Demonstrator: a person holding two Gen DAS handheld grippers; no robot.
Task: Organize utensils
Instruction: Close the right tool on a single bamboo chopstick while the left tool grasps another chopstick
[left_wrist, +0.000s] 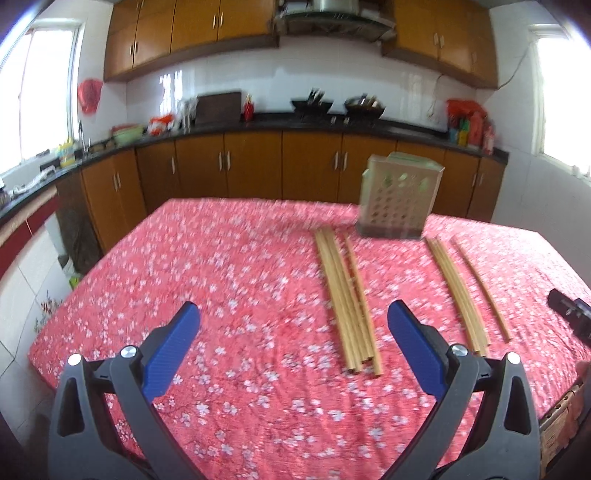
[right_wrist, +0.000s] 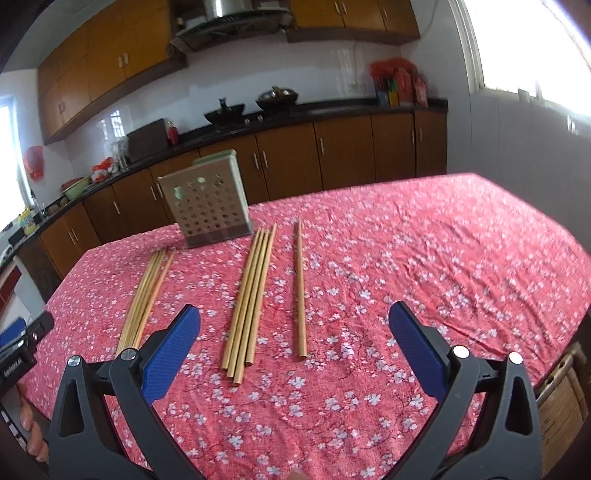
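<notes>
There are three groups of chopsticks – four in the left bunch, four in the middle bunch and one alone. One holder box – and two woks.

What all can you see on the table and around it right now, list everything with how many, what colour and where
Chopsticks, left bundle: about four or five, light wood, flat on the cloth, in front of the holder.
Chopsticks, middle bundle: about four, light wood, flat, right of the first bundle.
Single chopstick: one, light wood, alone at the far right.
Chopstick holder: one, beige with round holes, upright behind the chopsticks.
Tablecloth: one, red with white blossoms, covering the table.
Woks: two, dark, on the back counter.
Cabinets: brown wood, above and below the counter.
Left gripper: blue pads, open, empty.
Right gripper: blue pads, open, empty.
</notes>
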